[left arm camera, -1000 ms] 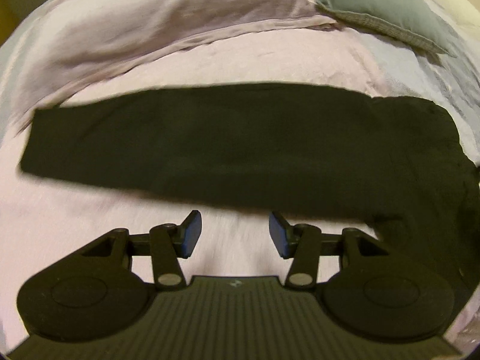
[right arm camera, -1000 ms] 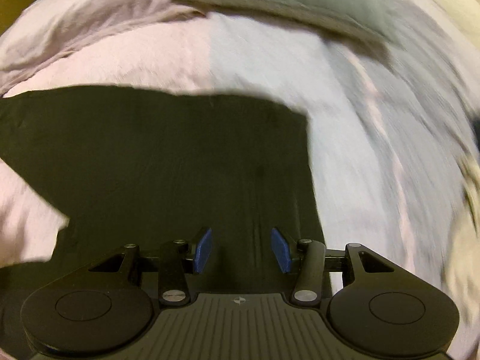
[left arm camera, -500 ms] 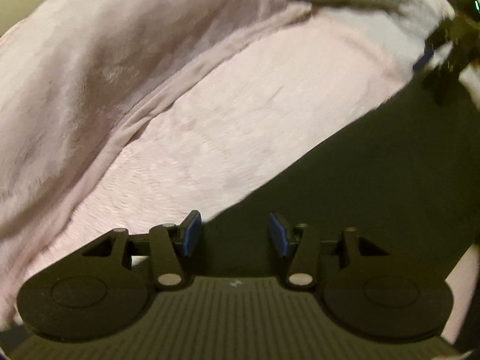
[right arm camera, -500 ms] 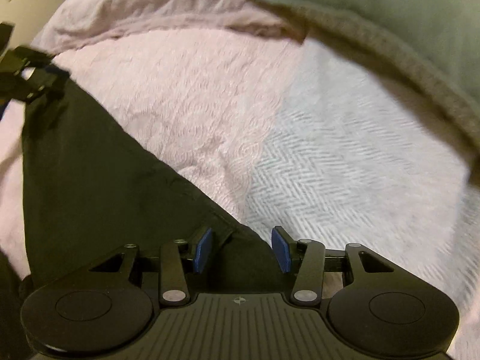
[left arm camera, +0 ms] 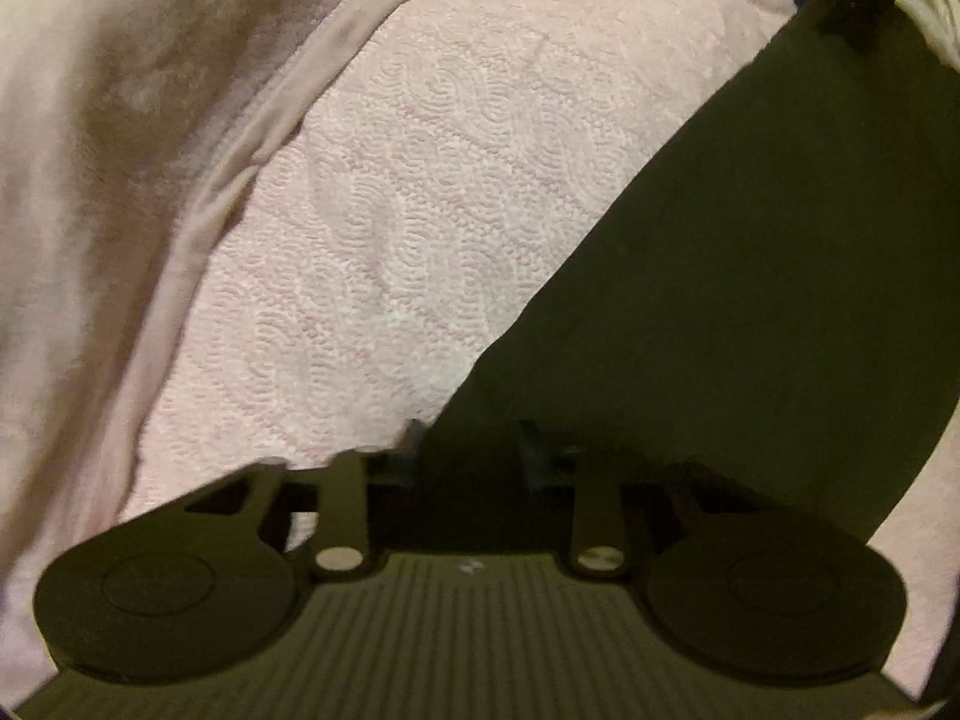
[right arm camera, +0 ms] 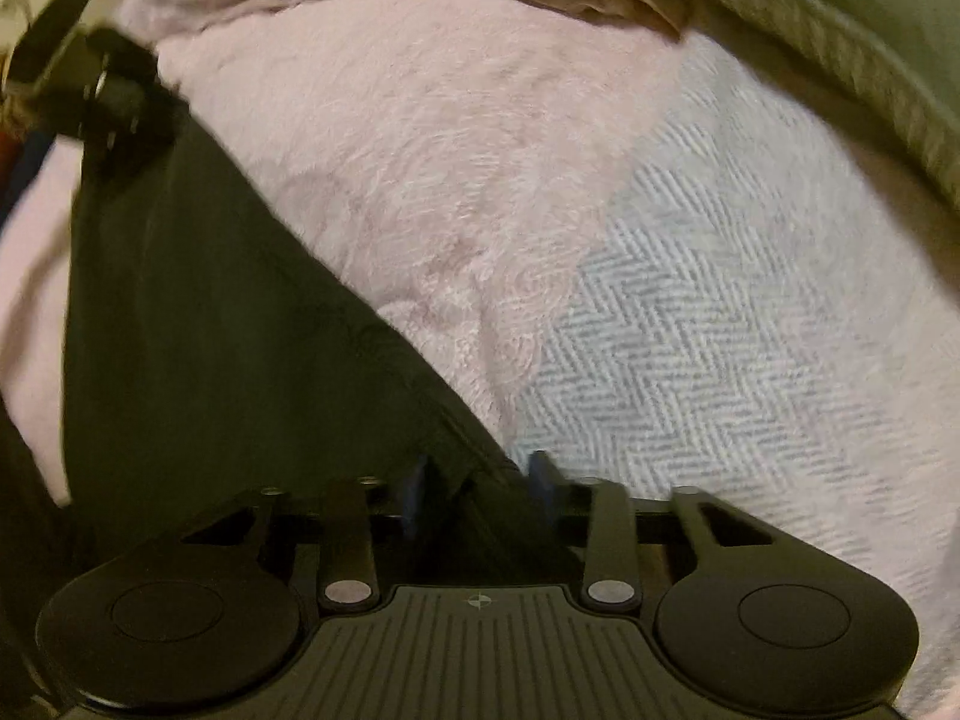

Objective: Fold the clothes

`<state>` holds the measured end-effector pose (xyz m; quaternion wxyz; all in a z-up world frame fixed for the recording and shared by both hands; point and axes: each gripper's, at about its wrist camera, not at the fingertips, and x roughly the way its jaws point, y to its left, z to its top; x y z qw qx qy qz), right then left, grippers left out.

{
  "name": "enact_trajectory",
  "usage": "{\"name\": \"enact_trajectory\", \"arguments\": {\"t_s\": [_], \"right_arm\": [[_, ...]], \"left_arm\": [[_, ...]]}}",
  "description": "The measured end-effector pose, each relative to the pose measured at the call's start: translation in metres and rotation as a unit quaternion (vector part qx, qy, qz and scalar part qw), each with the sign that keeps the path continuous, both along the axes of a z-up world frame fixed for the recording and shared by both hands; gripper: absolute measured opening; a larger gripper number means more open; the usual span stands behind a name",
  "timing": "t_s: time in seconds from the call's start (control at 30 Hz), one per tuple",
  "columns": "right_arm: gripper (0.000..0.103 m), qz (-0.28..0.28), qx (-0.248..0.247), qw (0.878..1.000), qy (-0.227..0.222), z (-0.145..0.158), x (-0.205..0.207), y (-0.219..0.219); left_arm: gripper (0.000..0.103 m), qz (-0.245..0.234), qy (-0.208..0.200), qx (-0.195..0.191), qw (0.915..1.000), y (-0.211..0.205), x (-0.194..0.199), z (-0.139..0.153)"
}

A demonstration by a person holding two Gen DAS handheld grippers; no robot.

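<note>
Dark garment (left arm camera: 750, 276) beside pink blanket (left arm camera: 420, 168)

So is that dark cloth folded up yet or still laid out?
Laid out: the dark cloth runs as one flat strip between the left gripper and right gripper.

A bedroom at home: a pink quilted bedspread (left arm camera: 432, 192) is lying ahead of the left gripper (left arm camera: 471, 450), a pink pillow (left arm camera: 120, 120) resting to its left, a grey-green pillow (right arm camera: 840, 30) lying beyond the right gripper (right arm camera: 477, 480).
</note>
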<state>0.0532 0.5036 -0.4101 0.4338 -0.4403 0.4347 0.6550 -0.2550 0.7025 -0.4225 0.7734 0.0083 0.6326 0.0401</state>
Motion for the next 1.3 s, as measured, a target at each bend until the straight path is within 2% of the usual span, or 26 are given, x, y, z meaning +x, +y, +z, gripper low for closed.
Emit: {"name": "enact_trajectory", "arguments": {"t_s": [0.07, 0.23, 0.37, 0.43, 0.53, 0.6, 0.67, 0.73, 0.8, 0.9, 0.97, 1.0, 1.03, 1.07, 1.13, 1.23, 1.3], "right_arm": [[0.020, 0.010, 0.004, 1.000, -0.005, 0.003, -0.004, -0.002], [0.018, 0.031, 0.109, 0.991, -0.066, 0.068, -0.045, -0.072], [0.018, 0.050, 0.189, 0.974, -0.115, 0.118, -0.080, -0.130], [0.017, 0.082, 0.198, 0.966, -0.145, 0.133, -0.111, -0.173], [0.017, 0.115, 0.192, 0.958, -0.178, 0.142, -0.154, -0.239], [0.018, 0.123, 0.167, 0.959, -0.195, 0.129, -0.176, -0.273], [0.020, 0.121, 0.127, 0.961, -0.214, 0.106, -0.195, -0.306], [0.022, 0.099, 0.090, 0.962, -0.238, 0.077, -0.207, -0.331], [0.022, 0.057, 0.060, 0.965, -0.249, 0.060, -0.209, -0.347], [0.025, -0.044, 0.056, 0.975, -0.210, 0.057, -0.196, -0.364], [0.039, -0.129, 0.076, 0.975, -0.163, 0.060, -0.181, -0.372], [0.048, -0.186, 0.091, 0.969, -0.133, 0.060, -0.169, -0.376], [0.051, -0.242, 0.106, 0.959, -0.102, 0.059, -0.157, -0.381], [0.051, -0.298, 0.120, 0.945, -0.068, 0.059, -0.145, -0.387], [0.051, -0.394, 0.147, 0.907, 0.014, 0.052, -0.118, -0.400], [0.051, -0.485, 0.186, 0.846, 0.117, 0.034, -0.094, -0.415], [0.051, -0.505, 0.208, 0.826, 0.141, 0.024, -0.088, -0.425]], "left_arm": [[0.014, 0.006, -0.019, 0.030, 0.9993, -0.013, -0.011, 0.011], [0.012, 0.081, -0.080, 0.062, 0.9915, -0.078, -0.067, 0.068], [0.011, 0.143, -0.126, 0.080, 0.9784, -0.140, -0.117, 0.119], [0.011, 0.174, -0.148, 0.088, 0.9695, -0.170, -0.142, 0.144], [0.011, 0.245, -0.158, 0.052, 0.9552, -0.245, -0.190, 0.160], [0.011, 0.291, -0.145, 0.016, 0.9455, -0.294, -0.213, 0.152], [0.012, 0.332, -0.114, -0.017, 0.9363, -0.342, -0.229, 0.134], [0.014, 0.359, -0.091, -0.019, 0.9285, -0.380, -0.235, 0.118], [0.015, 0.377, -0.089, -0.037, 0.9211, -0.399, -0.237, 0.112], [0.022, 0.401, -0.120, -0.059, 0.9064, -0.405, -0.244, 0.112], [0.022, 0.410, -0.145, -0.071, 0.8976, -0.402, -0.252, 0.106], [0.022, 0.415, -0.157, -0.077, 0.8929, -0.400, -0.257, 0.103], [0.022, 0.419, -0.170, -0.082, 0.8880, -0.398, -0.261, 0.100], [0.022, 0.422, -0.183, -0.087, 0.8837, -0.396, -0.263, 0.095], [0.022, 0.421, -0.213, -0.097, 0.8763, -0.395, -0.270, 0.085], [0.022, 0.413, -0.257, -0.102, 0.8678, -0.401, -0.280, 0.072], [0.022, 0.406, -0.287, -0.099, 0.8619, -0.403, -0.288, 0.062]]}}
